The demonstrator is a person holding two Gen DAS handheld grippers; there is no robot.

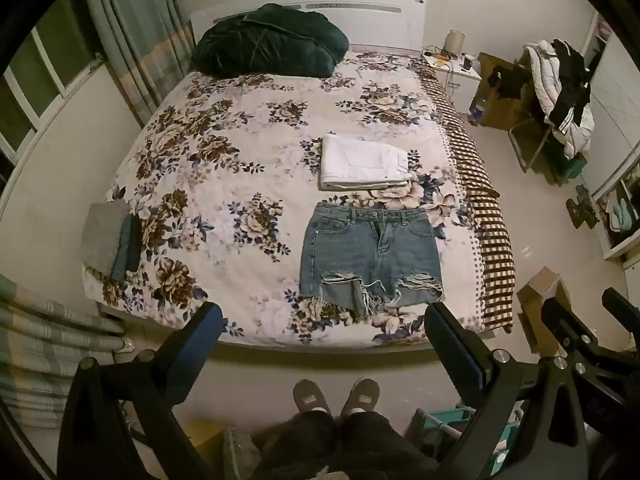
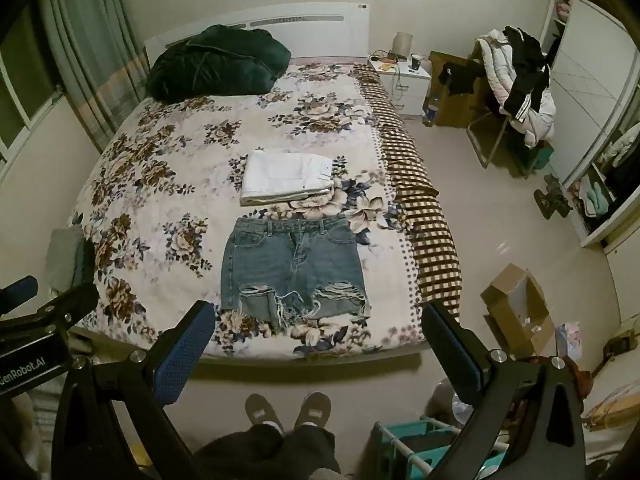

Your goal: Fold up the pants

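Bed [image 1: 248,152] carries flat, unfolded shorts [image 1: 370,256]; both grippers [image 1: 324,344] [image 2: 320,340] hover wide-jawed and empty; next, grasp the shorts' edge.

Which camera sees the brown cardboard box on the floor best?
The right wrist view. The cardboard box shows whole, open, beside the bed. In the left wrist view the right gripper's fingers cover part of it.
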